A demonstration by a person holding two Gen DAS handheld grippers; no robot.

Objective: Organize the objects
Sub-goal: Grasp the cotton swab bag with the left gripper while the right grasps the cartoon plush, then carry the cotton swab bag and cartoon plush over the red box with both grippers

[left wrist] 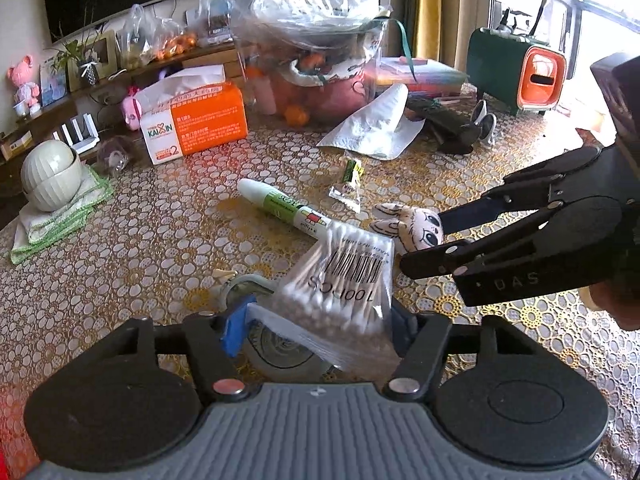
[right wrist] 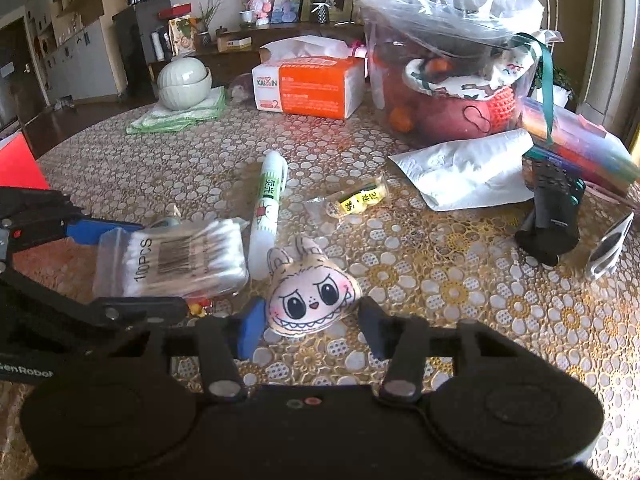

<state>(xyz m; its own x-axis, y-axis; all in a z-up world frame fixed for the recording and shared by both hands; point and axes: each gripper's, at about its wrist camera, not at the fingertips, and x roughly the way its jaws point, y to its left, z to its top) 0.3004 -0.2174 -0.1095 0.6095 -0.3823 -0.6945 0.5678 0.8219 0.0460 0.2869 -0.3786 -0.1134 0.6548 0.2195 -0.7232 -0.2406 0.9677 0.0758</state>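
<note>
Two grippers: the left gripper [left wrist: 320, 320], low centre, pinches a clear bag of cotton swabs [left wrist: 340, 280]; only the right-wrist view shows the right gripper [right wrist: 310, 326] spread wide around a cream rabbit-eared plush face [right wrist: 310, 296].

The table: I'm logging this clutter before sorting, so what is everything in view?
swab bag: 1, clear, between left gripper's fingers
tube: 1, white-green, table middle
plush: 1, cream, between right gripper's fingers
candy: 1, yellow-green, right of tube
tissue pack: 1, orange-white, far side
bowls: 2, pale, on cloths
bin: 1, clear, far right
napkin: 1, white, before bin
remote: 1, black, right
radio: 1, green-orange, far right
left gripper: shut on swab bag
right gripper: open around plush
</note>
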